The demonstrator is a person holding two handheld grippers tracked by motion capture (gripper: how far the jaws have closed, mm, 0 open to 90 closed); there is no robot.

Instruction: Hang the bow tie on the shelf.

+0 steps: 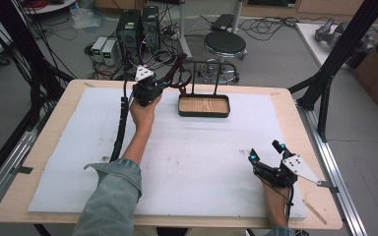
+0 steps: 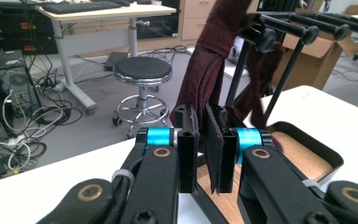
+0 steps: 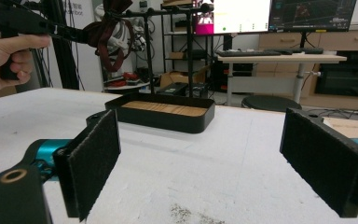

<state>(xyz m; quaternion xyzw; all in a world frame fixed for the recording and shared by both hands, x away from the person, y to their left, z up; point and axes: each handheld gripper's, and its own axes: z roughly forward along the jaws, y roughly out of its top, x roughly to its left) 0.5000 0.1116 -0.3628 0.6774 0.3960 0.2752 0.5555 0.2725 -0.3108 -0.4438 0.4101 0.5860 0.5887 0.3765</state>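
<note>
The counter (image 1: 285,105) is a pale wooden top, almost wholly covered by a white, slightly fibrous mat (image 1: 202,157). Near the middle of its far edge stands a rack (image 1: 204,98): a black, round-cornered tray with a wood-grain floor, thin black uprights and horizontal pegs ending in round knobs.

A dark red cloth (image 2: 205,70), soft and matte with a fine nap, hangs from a peg at the rack's left end. Its long axis runs top to bottom, folded into a narrow band.

My left claw (image 1: 170,82) is held above the far edge, just left of the rack, pointing right toward it. In the left gripper view its jaws stand narrow, nearly parallel, and the cloth band passes straight down between them. I cannot tell whether the pads (image 2: 213,144) press the fabric or only flank it; a thin gap shows on the left side.

The relation that governs the next move: the cloth lies directly ahead of the left claw, vertical, already inside the jaw line. I judge that any pull or lift would have to clear the knobbed peg, along the peg's axis.

My right claw (image 1: 266,152) rests near the counter's near right corner, well apart from the rack, jaws wide and empty. Its pads (image 3: 93,154) are flat black rectangles with a felt-like face. The left hand is clearly nearer the cloth.
</note>
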